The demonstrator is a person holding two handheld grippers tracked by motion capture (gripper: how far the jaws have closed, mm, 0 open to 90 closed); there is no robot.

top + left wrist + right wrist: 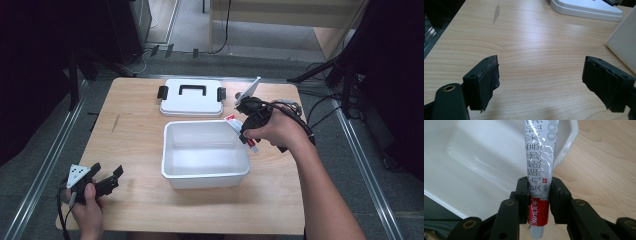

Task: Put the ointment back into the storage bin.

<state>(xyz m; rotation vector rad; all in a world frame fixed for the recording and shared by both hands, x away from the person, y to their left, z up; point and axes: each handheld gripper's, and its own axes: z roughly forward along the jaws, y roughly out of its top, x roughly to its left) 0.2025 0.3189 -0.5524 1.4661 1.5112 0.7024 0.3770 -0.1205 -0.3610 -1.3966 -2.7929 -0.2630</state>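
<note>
gripping a tube (539, 170) over the bin's rim (239, 131), lid (191, 98) behind.

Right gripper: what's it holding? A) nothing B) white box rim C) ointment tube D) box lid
C: the right gripper is clamped on a white-and-red tube, held over the rim of the white box; the lid lies apart on the table.

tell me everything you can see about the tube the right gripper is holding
The tube is a slim squeeze tube, silvery white with grey printed characters and a red band near its whitish cap end. Its skin looks like thin creased foil or plastic. The right gripper is shut on it at the red band, one black pad on each side. It hangs over the right rim of the open white bin, nothing else touching it.
</note>
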